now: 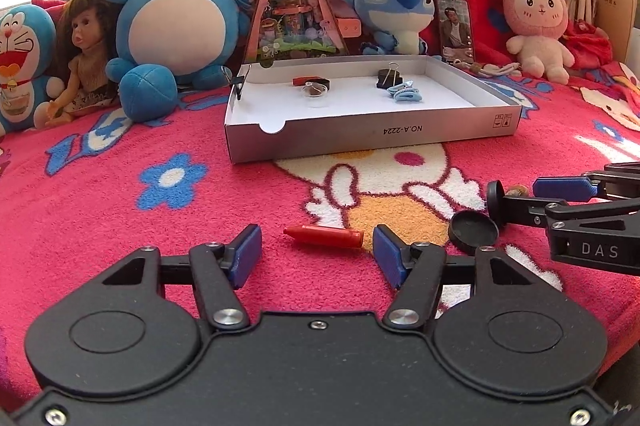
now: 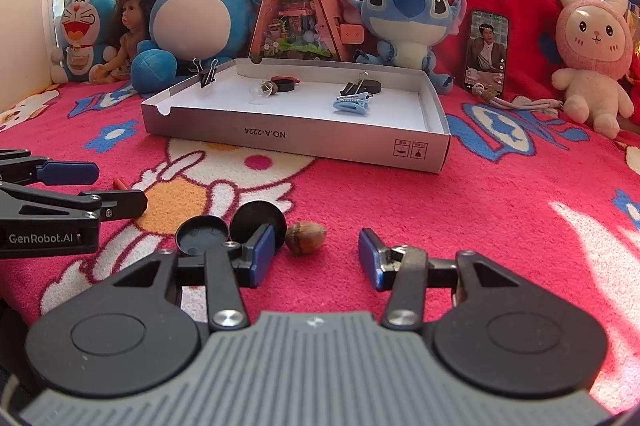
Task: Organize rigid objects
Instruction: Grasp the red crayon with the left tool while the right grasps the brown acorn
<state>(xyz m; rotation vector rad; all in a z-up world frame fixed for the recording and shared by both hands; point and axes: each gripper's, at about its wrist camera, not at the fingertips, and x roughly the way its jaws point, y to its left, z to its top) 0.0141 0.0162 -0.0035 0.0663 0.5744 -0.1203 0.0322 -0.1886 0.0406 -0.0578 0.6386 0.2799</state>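
A red crayon-like stick (image 1: pixel 325 236) lies on the pink blanket between the fingers of my open left gripper (image 1: pixel 316 252); its tip shows in the right wrist view (image 2: pixel 119 183). A brown acorn (image 2: pixel 306 237) lies on the blanket between the fingers of my open right gripper (image 2: pixel 316 252), close to the left finger. Two black round caps (image 2: pixel 202 234) (image 2: pixel 258 220) lie just left of the acorn; one shows in the left wrist view (image 1: pixel 473 230). A shallow white cardboard box (image 1: pixel 400 129) (image 2: pixel 304 139) holds binder clips (image 2: pixel 354 89), a blue hair clip (image 2: pixel 352 104) and small dark pieces.
Plush toys, a doll (image 1: pixel 82 53), a triangular diorama (image 1: pixel 296 5) and a phone (image 2: pixel 486 51) line the back behind the box. A cord (image 2: pixel 516 102) lies right of the box. The right gripper enters the left wrist view from the right (image 1: pixel 556 201).
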